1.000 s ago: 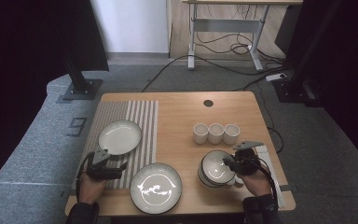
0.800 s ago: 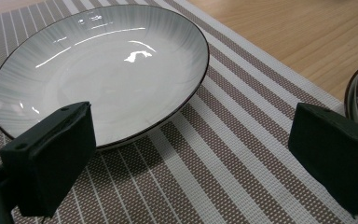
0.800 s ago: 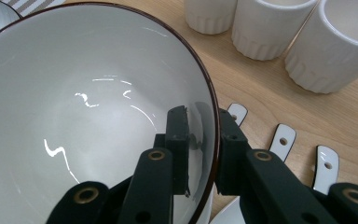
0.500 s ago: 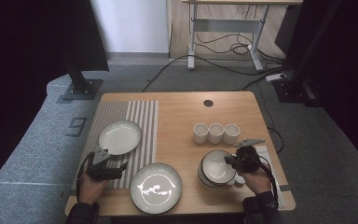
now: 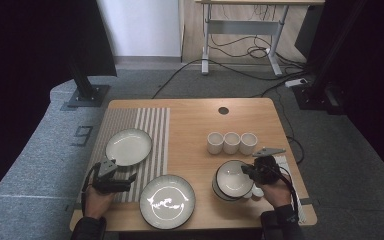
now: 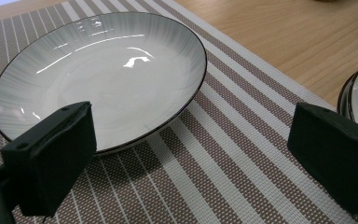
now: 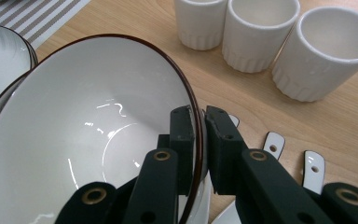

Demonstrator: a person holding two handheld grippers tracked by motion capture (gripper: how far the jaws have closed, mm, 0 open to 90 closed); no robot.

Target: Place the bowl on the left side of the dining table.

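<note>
A white bowl [image 7: 88, 135] with a dark brown rim sits tilted on a second bowl [image 7: 0, 60] at the table's front right. My right gripper [image 7: 198, 121] is shut on its near rim, one jaw inside and one outside; in the high view this gripper [image 5: 248, 173] sits at the right edge of the bowl [image 5: 231, 176]. Over the striped mat [image 6: 242, 116] my left gripper [image 6: 191, 163] stands open with nothing between its jaws, just in front of a pale plate [image 6: 98, 74]. From above, the left gripper [image 5: 126, 182] lies below the plate [image 5: 128, 146].
Three white cups [image 7: 261, 32] stand in a row behind the bowl, also in the high view [image 5: 231, 142]. Small white spoons [image 7: 274, 142] lie right of the bowl. A patterned plate [image 5: 167, 201] sits at the front centre of the wooden table [image 5: 195, 115].
</note>
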